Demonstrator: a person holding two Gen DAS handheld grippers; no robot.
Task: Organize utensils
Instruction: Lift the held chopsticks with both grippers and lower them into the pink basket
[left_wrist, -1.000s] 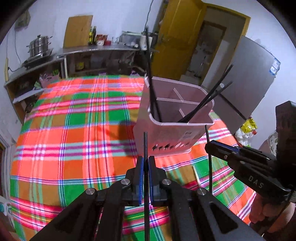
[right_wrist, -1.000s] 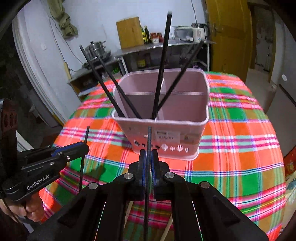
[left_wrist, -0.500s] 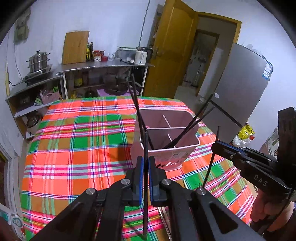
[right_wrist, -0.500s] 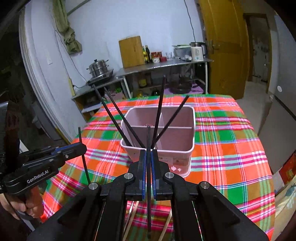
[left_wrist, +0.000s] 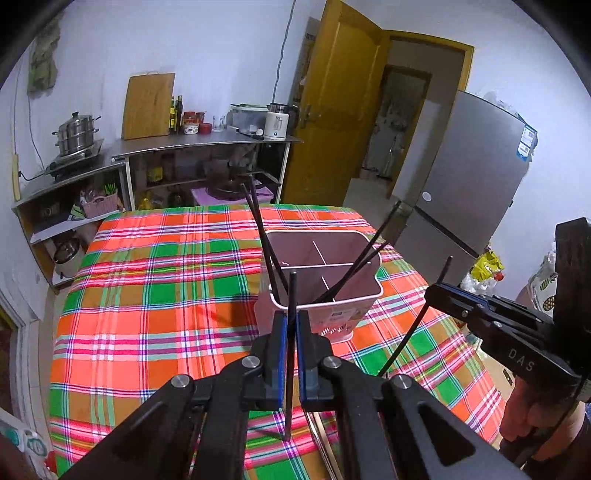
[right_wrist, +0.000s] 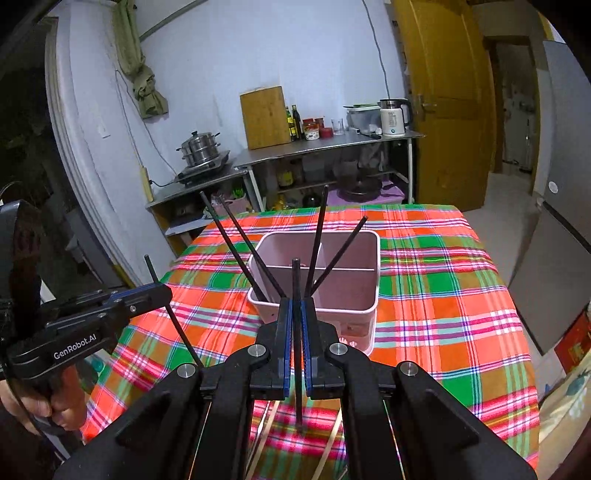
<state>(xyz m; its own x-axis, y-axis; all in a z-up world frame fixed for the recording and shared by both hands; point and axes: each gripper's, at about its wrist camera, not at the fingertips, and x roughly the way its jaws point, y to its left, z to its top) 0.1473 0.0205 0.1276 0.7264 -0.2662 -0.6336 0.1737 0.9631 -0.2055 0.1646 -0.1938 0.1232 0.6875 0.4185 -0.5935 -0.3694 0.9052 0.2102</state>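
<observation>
A pink divided utensil holder (left_wrist: 354, 302) (right_wrist: 354, 310) stands on the plaid tablecloth with several black chopsticks (left_wrist: 262, 236) (right_wrist: 236, 251) leaning in it. My left gripper (left_wrist: 290, 332) is shut on one black chopstick (left_wrist: 291, 295), held upright above the cloth, short of the holder. My right gripper (right_wrist: 296, 325) is shut on another black chopstick (right_wrist: 296, 280), also upright and short of the holder. Each gripper shows in the other's view, the right (left_wrist: 439, 291) and the left (right_wrist: 162, 291).
The plaid tablecloth (left_wrist: 155, 295) covers the table. Light wooden utensils (right_wrist: 266, 424) lie on the cloth under my right gripper. A steel counter with pots and bottles (left_wrist: 184, 144) stands behind, a yellow door (left_wrist: 332, 129) and a grey fridge (left_wrist: 469, 177) to the right.
Both grippers have pulled back and risen away from the holder, each still holding its chopstick. The holder looks smaller and farther now.
</observation>
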